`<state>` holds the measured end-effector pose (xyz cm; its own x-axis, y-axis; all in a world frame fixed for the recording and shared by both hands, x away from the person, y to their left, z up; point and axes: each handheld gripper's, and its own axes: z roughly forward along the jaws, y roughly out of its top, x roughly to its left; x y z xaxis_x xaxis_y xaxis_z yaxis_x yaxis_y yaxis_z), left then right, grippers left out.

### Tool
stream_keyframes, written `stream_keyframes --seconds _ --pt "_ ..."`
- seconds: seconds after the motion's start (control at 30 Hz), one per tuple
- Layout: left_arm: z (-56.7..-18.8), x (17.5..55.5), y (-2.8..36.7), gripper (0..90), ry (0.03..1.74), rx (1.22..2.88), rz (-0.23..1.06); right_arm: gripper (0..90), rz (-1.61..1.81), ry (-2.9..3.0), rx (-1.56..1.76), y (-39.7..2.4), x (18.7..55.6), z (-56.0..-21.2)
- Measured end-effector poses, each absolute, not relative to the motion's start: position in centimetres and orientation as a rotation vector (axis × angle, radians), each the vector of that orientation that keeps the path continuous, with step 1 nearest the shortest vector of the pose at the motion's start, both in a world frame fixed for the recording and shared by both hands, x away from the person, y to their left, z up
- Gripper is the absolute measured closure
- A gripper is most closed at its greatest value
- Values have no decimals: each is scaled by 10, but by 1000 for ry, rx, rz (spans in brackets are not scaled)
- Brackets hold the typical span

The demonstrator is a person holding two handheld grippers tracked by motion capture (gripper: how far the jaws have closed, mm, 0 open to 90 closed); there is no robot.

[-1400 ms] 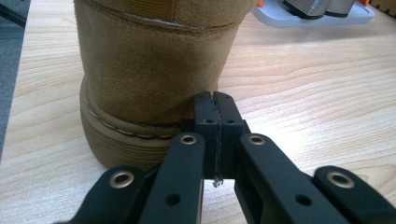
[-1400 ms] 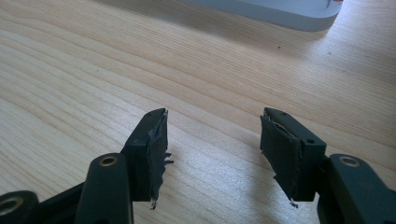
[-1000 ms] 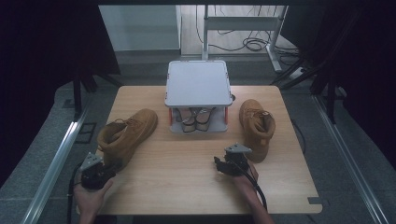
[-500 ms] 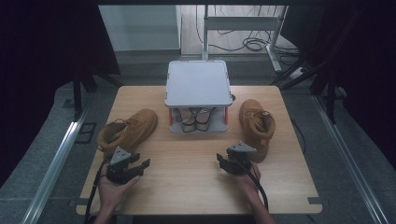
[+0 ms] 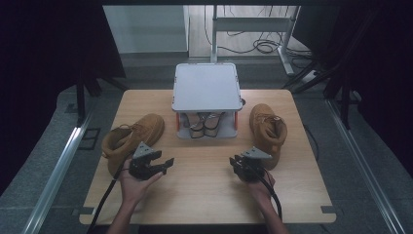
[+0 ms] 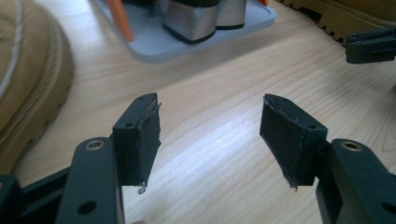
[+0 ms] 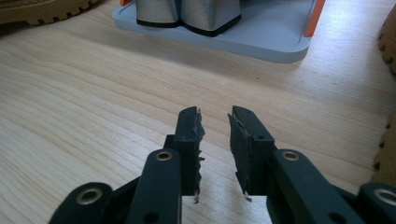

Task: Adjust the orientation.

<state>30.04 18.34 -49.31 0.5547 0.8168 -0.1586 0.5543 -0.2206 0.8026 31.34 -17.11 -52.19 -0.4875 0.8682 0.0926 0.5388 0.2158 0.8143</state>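
Two tan suede boots with lugged soles lie on the pale wood-grain counter (image 5: 204,195): the left boot (image 5: 129,139) at centre left, the right boot (image 5: 268,131) at centre right, flanking a grey flat-topped rack (image 5: 206,87). The left tool (image 5: 163,163), just beside the left boot, has just been opening; its worn black pads stand wide apart, empty. The right tool (image 5: 236,163), near the right boot, has just been closing, a narrow empty gap remaining.

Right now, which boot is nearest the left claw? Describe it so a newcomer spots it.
Start at the grey two-level rack at the table's far edge. To its left lies a tan lace-up boot, just beyond the left claw. Unlike the other boot, which points straight at the person, it lies diagonally.
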Motion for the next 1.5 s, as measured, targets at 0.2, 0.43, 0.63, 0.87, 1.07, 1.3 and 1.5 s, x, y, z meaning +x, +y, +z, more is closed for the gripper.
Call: stream_keyframes --seconds 0.2,0.43,0.63,0.87,1.07,1.3,1.5 --pt "-493 305 171 385 1090 1903 349 798 1177 2097 1310 -177 315 -521" --pt "-492 309 164 389 1083 1908 379 836 1155 2078 1294 -182 316 -519" --pt "-497 309 161 391 1076 1944 381 892 1155 2043 1299 -188 317 -517" --pt "-498 305 164 387 1086 1947 378 894 1161 2023 1283 -189 317 -513" --pt "-497 306 167 387 1100 1941 377 893 1141 2027 1283 -189 319 -515" --pt "-498 306 170 384 1111 1939 363 893 1121 2021 1291 -191 321 -516" --pt "-501 306 172 377 1130 1937 326 893 1090 2004 1322 -196 322 -516"
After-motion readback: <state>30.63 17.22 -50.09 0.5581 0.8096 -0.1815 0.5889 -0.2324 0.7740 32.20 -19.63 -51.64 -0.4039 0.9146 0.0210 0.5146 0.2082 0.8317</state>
